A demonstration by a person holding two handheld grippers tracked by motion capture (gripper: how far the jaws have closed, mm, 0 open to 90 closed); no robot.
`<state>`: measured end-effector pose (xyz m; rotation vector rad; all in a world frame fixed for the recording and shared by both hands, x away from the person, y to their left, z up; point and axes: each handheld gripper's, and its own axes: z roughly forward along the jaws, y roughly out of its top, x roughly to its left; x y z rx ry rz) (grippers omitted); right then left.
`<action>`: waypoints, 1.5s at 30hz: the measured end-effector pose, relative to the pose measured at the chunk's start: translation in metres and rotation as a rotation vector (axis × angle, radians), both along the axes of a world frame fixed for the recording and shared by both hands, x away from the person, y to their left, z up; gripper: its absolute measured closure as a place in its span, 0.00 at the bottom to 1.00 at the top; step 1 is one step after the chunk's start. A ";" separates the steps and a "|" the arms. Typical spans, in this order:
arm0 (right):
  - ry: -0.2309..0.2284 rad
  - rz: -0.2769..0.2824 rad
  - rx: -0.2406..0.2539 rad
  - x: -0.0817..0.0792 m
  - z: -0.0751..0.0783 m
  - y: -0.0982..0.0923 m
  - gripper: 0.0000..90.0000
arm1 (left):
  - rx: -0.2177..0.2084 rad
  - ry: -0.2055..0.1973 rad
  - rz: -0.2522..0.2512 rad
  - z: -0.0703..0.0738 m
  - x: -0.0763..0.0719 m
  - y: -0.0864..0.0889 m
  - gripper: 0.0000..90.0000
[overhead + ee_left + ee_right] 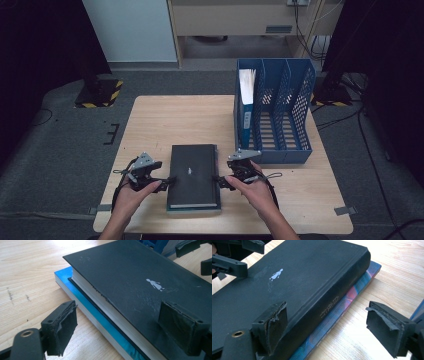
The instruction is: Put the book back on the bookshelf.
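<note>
Black book, hardcover with a small white figure, atop a blue book. I hold left gripper and right gripper open, astride its long edges. Bare table beyond.

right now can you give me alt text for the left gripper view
A thick black book with a small white figure on its cover lies on a thinner blue book on a wooden table. The left gripper stands open, its jaws straddling the black book's page edge.
</note>
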<state>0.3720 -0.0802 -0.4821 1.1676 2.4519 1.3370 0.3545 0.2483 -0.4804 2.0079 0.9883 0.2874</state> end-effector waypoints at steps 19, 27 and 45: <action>0.014 0.035 -0.005 0.004 -0.004 0.015 0.16 | -0.015 0.170 -0.111 0.004 0.029 -0.014 0.24; 0.058 0.050 0.022 0.009 -0.008 0.021 0.12 | -0.003 0.180 -0.162 0.005 0.041 -0.020 0.25; 0.205 -0.008 0.160 0.017 -0.027 0.016 0.02 | 0.029 0.211 -0.215 0.008 0.055 -0.027 0.25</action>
